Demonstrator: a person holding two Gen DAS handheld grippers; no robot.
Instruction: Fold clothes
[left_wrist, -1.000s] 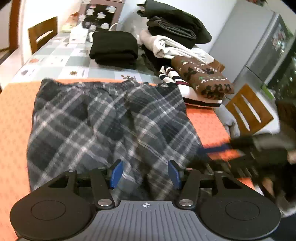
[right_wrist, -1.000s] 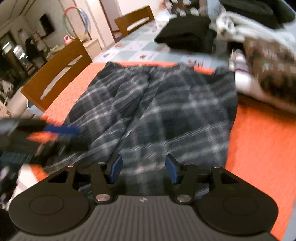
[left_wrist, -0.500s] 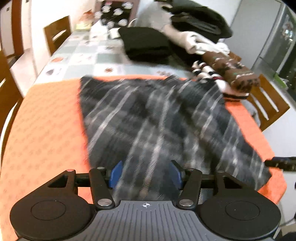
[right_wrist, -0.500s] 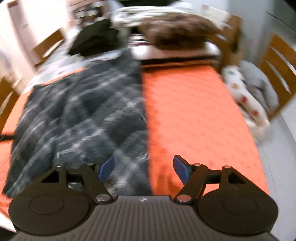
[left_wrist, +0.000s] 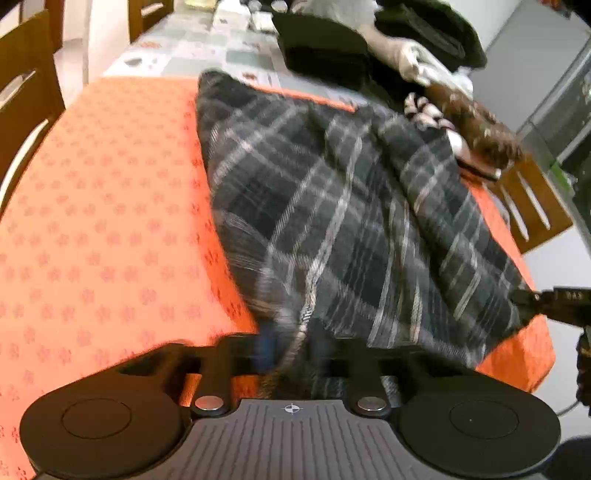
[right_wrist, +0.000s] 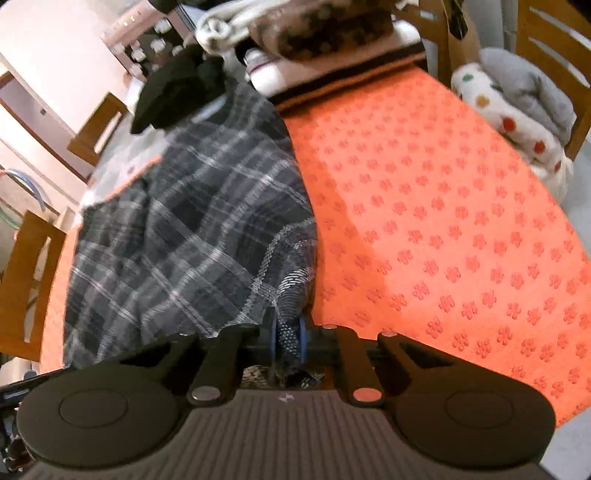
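Both claws are closing on cloth at the near edge of the surface. Left claw (left_wrist: 291, 350) has a near corner of the plaid garment (left_wrist: 351, 221) bunched between its fingers, though blur hides how hard the pads press. Right claw (right_wrist: 287, 341) is narrow, its blue pads (right_wrist: 303, 338) pinching the other near corner of the same garment (right_wrist: 192, 229).

From each claw the garment runs straight ahead, away from the person, its long axis pointing toward the far edge; its near hem spans the gap between the two claws, so neither hand is nearer than the other. It lies on the orange cloth (right_wrist: 443, 221) covering the near end of the surface. My reading is that the coming fold carries the near hem forward over the far end.

Count: one plaid garment in hand, one folded black item (left_wrist: 325, 48) and one heap of mixed clothes (left_wrist: 443, 74) past the far end, two claws.
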